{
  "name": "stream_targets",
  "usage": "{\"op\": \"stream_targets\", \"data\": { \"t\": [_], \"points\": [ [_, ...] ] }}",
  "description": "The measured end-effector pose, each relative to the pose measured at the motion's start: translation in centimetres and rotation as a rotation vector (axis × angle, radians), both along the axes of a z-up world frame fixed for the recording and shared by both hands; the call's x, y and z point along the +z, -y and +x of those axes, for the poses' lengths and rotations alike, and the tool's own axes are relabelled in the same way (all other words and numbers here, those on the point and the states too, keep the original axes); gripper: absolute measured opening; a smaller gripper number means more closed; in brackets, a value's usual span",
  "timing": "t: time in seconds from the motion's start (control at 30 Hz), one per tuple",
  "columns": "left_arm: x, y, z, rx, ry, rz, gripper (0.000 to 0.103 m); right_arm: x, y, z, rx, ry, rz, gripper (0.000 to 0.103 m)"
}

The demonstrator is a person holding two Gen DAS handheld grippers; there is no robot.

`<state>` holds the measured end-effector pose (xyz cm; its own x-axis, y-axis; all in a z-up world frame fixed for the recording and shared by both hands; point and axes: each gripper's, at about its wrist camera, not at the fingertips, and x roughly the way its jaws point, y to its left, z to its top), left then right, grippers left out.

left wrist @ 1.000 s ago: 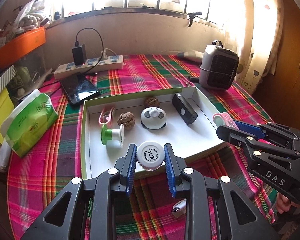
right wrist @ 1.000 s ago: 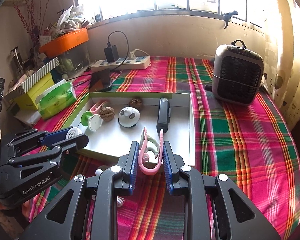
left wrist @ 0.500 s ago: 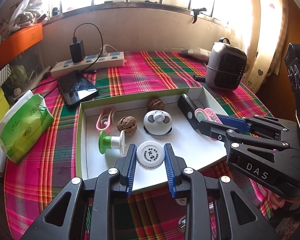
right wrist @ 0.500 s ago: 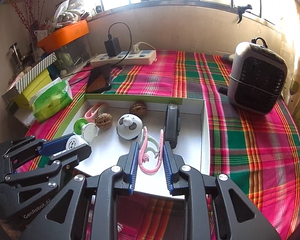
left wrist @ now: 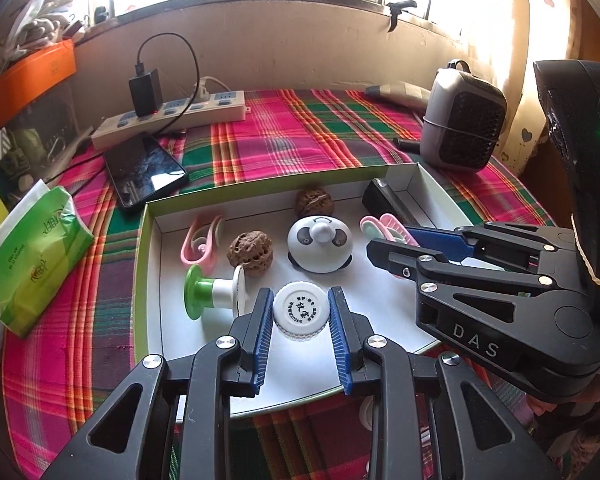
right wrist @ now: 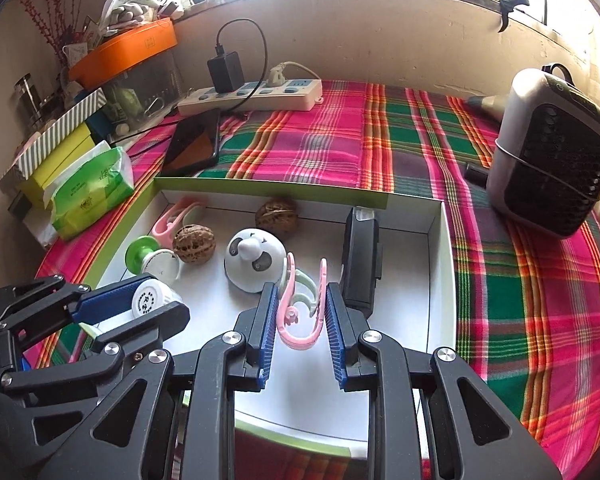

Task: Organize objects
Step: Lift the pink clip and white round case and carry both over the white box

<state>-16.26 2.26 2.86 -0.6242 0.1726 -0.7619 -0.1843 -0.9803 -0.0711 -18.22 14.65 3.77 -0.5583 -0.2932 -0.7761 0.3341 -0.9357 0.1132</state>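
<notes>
While my left tongs (left wrist: 300, 314) grip the white cap (left wrist: 299, 311) and my right tongs (right wrist: 302, 316) clench the pink clip (right wrist: 300, 312), both hang over the tray (right wrist: 446, 280) floor at lower centre, clip lengthwise along the fingers.

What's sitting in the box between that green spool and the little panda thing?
A brown walnut lies between the green spool and the panda dome, seen in both wrist views.

table (left wrist: 284, 136): plaid cloth | on it: tray (left wrist: 140, 264), phone (left wrist: 144, 168), power strip (left wrist: 172, 116), heater (left wrist: 462, 132)
</notes>
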Motion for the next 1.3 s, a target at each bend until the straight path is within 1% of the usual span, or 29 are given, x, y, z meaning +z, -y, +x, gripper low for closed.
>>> {"op": "stream_targets", "data": {
  "t": [0.37,0.53,0.87,1.3],
  "points": [
    [-0.7,-0.4,-1.0,-0.01,0.02,-0.011,0.026,-0.5,0.5,-1.4,0.009,0.009,0.03,0.025],
    [-1.1,-0.4,-1.3,-0.008,0.032,-0.017,0.026,-0.7,0.8,-1.5,0.005,-0.004,0.066,0.025],
    [-1.5,-0.5,-1.8,-0.007,0.046,-0.022,0.026,-1.3,0.8,-1.8,0.002,0.011,0.069,0.025],
    [-1.8,-0.5,-2.1,-0.005,0.049,-0.031,0.026,-1.3,0.9,-1.9,0.008,0.002,0.064,0.025]
  ]
}}
